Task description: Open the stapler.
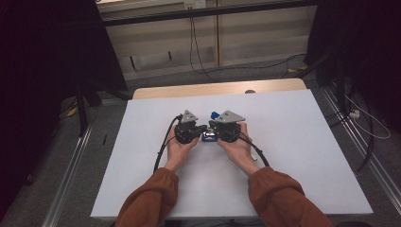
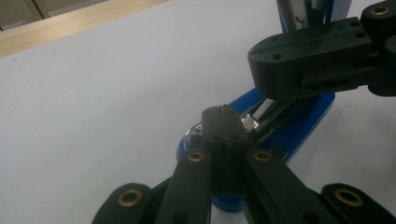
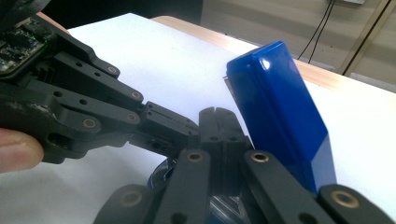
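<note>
Forearms in rust sleeves reach mid-bench in the high view, left tongs (image 1: 202, 129) and right tongs (image 1: 213, 126) meeting tip to tip over a blue stapler (image 1: 209, 136); each gripper view shows its own jaws pressed together at the stapler (image 2: 299, 126).

A blue stapler (image 3: 280, 116) with metal parts sits mid-table on the white table (image 1: 293, 142), its top arm swung open upward.

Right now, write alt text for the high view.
Two hands hold the left gripper and the right gripper tip to tip over a small blue object on a white table. Orange sleeves enter from below.
</note>
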The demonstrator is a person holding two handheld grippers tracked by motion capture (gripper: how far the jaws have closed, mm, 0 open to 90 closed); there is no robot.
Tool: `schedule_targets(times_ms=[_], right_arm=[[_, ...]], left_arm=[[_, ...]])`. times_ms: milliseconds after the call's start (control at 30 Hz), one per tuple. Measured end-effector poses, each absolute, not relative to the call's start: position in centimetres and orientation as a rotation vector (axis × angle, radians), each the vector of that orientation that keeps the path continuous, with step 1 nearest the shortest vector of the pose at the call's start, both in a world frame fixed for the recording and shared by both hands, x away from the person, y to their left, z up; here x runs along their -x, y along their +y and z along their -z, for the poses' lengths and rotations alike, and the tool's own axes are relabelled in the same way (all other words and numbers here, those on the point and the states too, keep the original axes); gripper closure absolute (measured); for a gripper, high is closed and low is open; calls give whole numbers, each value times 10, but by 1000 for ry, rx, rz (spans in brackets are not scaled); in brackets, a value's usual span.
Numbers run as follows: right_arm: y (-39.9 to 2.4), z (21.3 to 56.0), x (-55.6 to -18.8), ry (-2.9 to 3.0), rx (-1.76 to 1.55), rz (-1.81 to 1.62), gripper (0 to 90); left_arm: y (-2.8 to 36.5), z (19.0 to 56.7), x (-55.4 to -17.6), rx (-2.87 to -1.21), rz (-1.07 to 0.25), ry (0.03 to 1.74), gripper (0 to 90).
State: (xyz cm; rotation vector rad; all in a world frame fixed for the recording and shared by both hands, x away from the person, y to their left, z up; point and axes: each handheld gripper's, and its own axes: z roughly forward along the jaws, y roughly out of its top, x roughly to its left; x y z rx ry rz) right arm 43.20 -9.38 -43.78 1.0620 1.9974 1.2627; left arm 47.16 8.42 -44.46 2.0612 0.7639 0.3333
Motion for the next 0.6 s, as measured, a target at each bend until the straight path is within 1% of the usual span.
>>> schedule_targets(times_ms=[600], right_arm=[[-97,436,-430,1975,-1050,-1247,900]], left_arm=[[85,446,-472,-2037,-321,785,900]])
